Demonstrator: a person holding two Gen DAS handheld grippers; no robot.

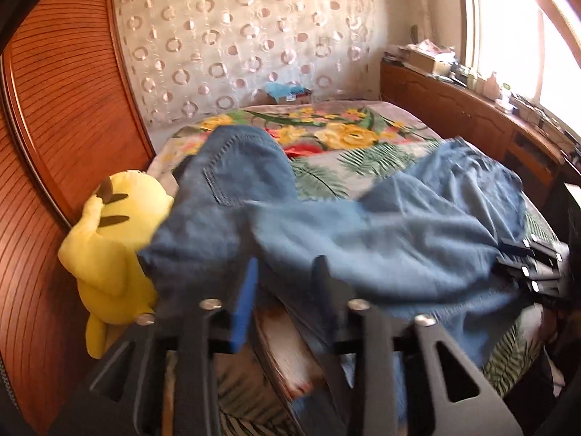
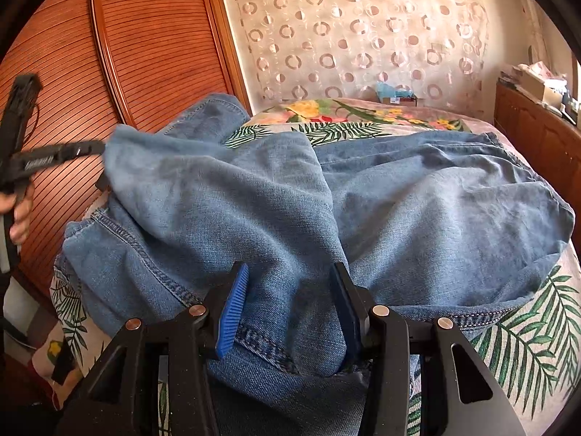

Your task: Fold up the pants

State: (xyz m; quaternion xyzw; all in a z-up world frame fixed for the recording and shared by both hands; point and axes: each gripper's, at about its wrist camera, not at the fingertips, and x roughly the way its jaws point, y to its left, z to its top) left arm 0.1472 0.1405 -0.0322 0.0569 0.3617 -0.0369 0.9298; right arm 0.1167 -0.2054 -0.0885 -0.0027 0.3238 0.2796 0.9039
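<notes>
Blue jeans lie crumpled across the floral bedspread, one leg folded over towards the left. In the left wrist view my left gripper stands open at the near edge of the jeans, and only bedding shows through the gap between its blue pads. The right wrist view shows it from the side, its tip at the blurred left edge of the jeans. My right gripper is shut on a thick fold of denim at the near hem. It also shows at the right.
A yellow plush toy sits at the bed's left edge against a slatted wooden wardrobe door. A cluttered wooden cabinet runs along the right under the window. A person's hand holds the left gripper's handle.
</notes>
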